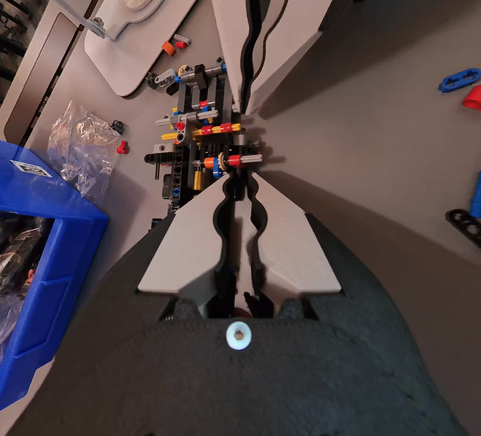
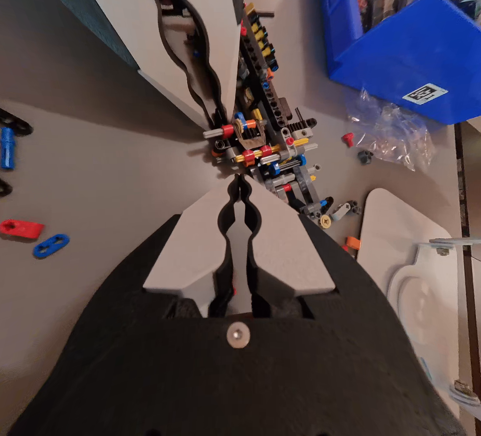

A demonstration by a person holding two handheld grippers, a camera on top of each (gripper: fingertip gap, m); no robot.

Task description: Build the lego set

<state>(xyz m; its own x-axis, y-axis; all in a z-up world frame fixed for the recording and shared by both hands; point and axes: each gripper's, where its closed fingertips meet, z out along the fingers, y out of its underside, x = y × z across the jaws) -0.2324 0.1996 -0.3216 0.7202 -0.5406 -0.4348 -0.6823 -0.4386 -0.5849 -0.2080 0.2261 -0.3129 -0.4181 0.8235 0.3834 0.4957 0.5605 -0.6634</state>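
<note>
Left gripper: jaws nearly together on a thin black pin at the edge of the lego assembly. Right gripper: jaws together, tips beside the assembly's opposite edge. Assembly lies on the table, with a blue bin and a plastic bag nearby.

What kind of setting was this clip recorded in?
Probably an indoor desk or workbench set up for recording: a grey tabletop with a half-built lego model, a blue parts bin and a white stand base.
</note>
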